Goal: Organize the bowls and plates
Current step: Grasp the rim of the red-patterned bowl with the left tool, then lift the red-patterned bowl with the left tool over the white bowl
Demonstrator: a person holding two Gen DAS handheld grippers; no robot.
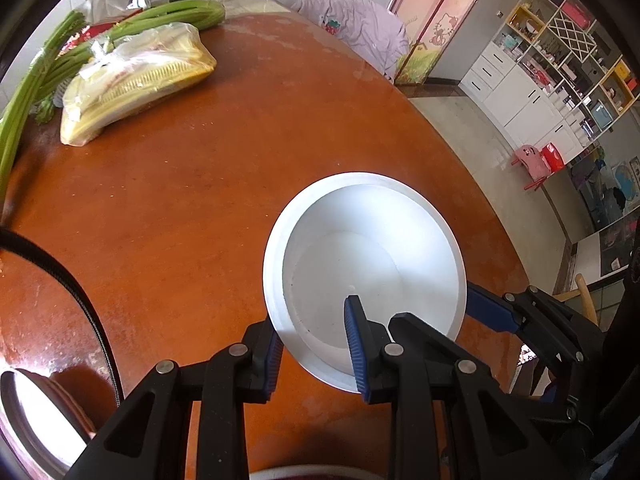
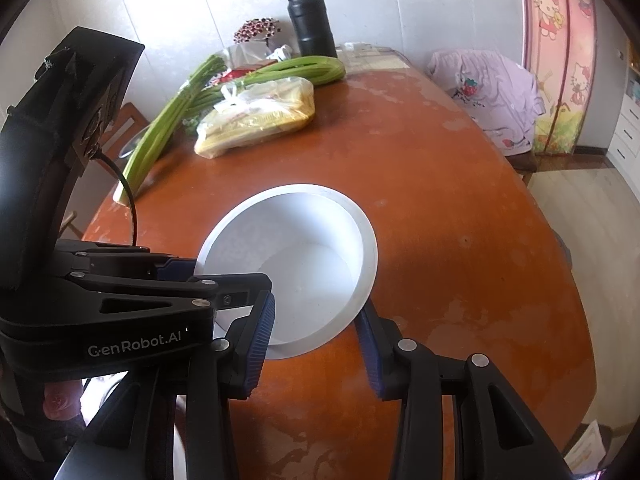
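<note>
- White bowl (image 1: 372,264) sits toward the near edge of the brown surface (image 1: 180,220), both claws on its rim.
- Left claw (image 1: 316,344) clenched on the bowl's near-left rim: one blue pad (image 1: 356,344) inside the wall, the other outside.
- Right claw (image 2: 316,340) grasps the bowl's near rim as well: one pad (image 2: 260,344) inside the bowl, the other against the outer wall.
- In the right wrist view the left claw's black body overlaps the bowl's left edge; the two claws sit close together there.
- Beyond the bowl, well apart: bagged yellow noodles (image 2: 260,116), with green celery stalks (image 2: 180,120) just behind the bag.
- Black flask (image 2: 312,20) stands past the celery at the far edge by the wall, a small beaded ornament (image 2: 256,30) beside it.
- Lilac cloth (image 2: 488,88) draped over a chair off the far right of the surface.
- Black cable (image 1: 80,300) crosses the surface left of the bowl; a second white dish (image 1: 36,420) lies at the near-left corner, partly cut off.
- Stretch of surface between bowl and noodles is bare.
</note>
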